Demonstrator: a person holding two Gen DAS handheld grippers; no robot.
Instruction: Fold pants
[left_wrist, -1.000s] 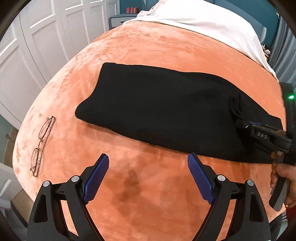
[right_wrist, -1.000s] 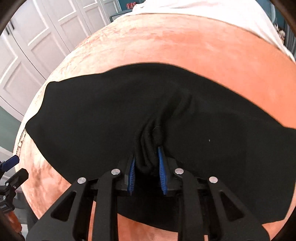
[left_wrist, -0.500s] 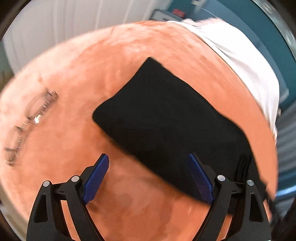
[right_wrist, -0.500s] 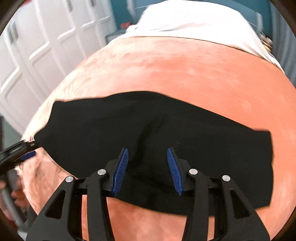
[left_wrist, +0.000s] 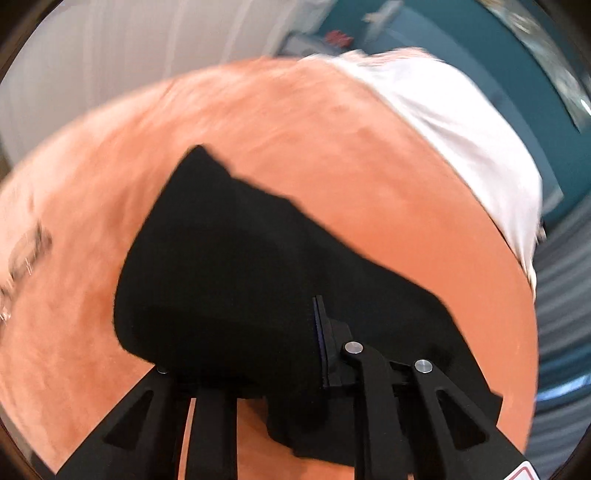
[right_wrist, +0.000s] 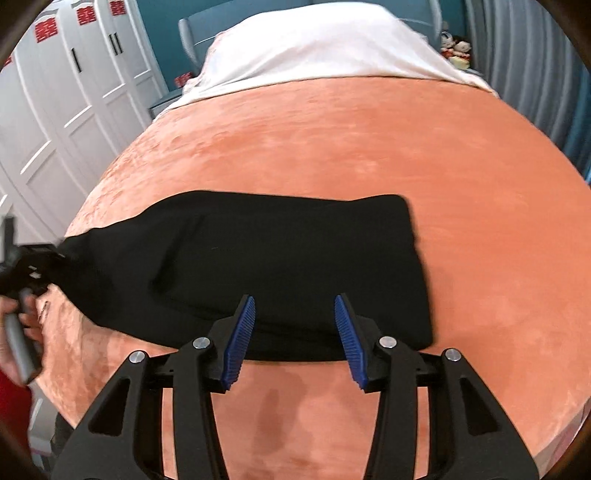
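The black pants (right_wrist: 288, 266) lie folded lengthwise on the orange blanket (right_wrist: 369, 147). My right gripper (right_wrist: 293, 339) is open and empty, its blue pads (right_wrist: 240, 336) over the near edge of the pants. My left gripper (left_wrist: 258, 350) is shut on the left end of the pants (left_wrist: 240, 277); black cloth drapes over its left finger and one blue pad (left_wrist: 320, 343) shows. In the right wrist view the left gripper (right_wrist: 33, 258) holds the pants' left end, lifted a little off the blanket.
A white sheet (right_wrist: 321, 48) covers the head of the bed. White wardrobe doors (right_wrist: 55, 110) stand on the left. Glasses (left_wrist: 22, 258) lie blurred on the blanket's left side. A grey curtain (right_wrist: 535, 74) hangs on the right.
My right gripper let go of the pants' bunched edge, opened and drew back. My left gripper swung to the pants' left end and closed on it.
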